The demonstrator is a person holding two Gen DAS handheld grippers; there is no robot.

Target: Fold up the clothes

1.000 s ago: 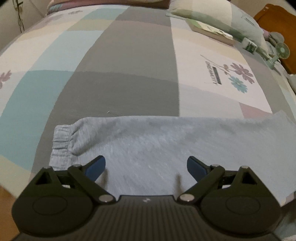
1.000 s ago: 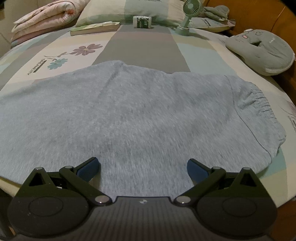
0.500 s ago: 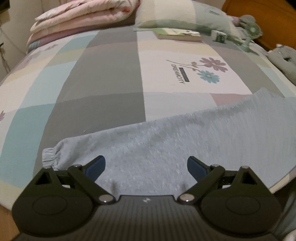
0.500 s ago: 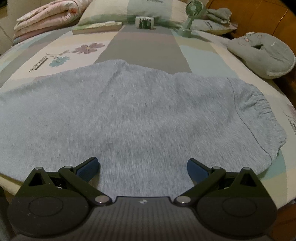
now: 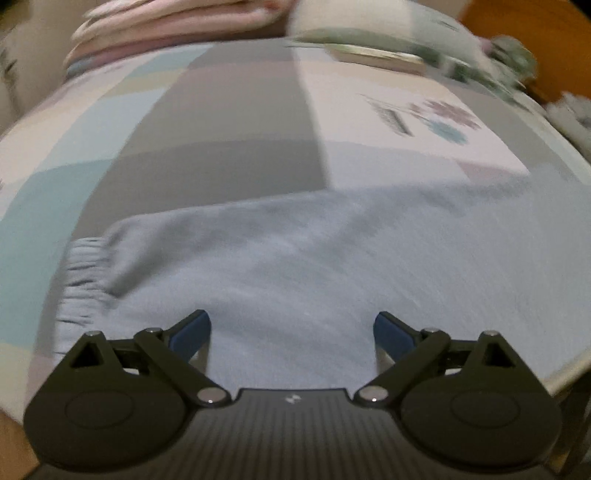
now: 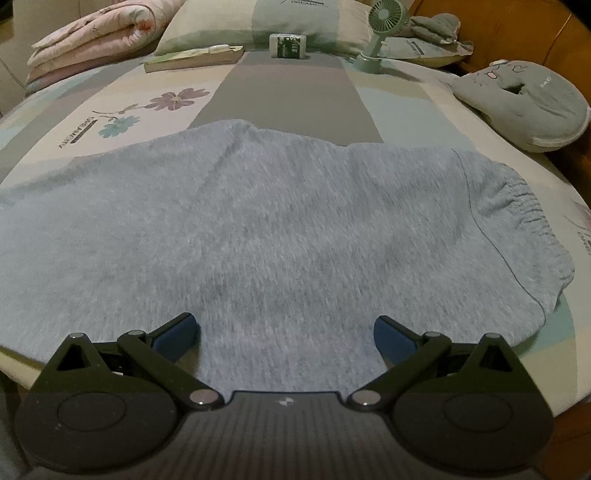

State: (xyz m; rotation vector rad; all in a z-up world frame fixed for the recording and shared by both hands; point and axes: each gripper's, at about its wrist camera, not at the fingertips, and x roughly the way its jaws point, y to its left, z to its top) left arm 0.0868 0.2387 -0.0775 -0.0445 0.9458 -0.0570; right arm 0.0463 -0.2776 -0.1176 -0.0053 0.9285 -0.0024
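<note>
Left wrist view (blurred): the left gripper (image 5: 291, 326) is spread wide, its blue fingers (image 5: 190, 330) far apart with nothing between them, low over the near edge of the grey trousers (image 5: 314, 266). The trousers lie flat across the near part of the bed (image 5: 229, 122), running left to right. A gathered elastic cuff (image 5: 83, 273) ends the garment at the left, and the cloth runs out of frame at the right. Whether the fingertips touch the cloth cannot be told.

Right wrist view: the right gripper (image 6: 284, 332) is likewise wide open and holds nothing, its fingers (image 6: 393, 338) set over the near hem of the same trousers (image 6: 277, 229). Here the garment broadens toward the right and ends in an elastic waistband (image 6: 528, 229) near the bed's right edge. The far edge rises to a soft peak at mid-frame.

Background, right wrist view: the patchwork sheet (image 6: 288, 96) shows a printed flower (image 6: 177, 99) at the left. At the head of the bed lie a rolled pink quilt (image 6: 96, 40), a pillow (image 6: 266, 22), a book (image 6: 195, 59) and a small box (image 6: 288, 45). A green fan (image 6: 380, 26) stands beside the box, to its right. A grey neck cushion (image 6: 524, 107) rests at the far right, well apart from the trousers.
</note>
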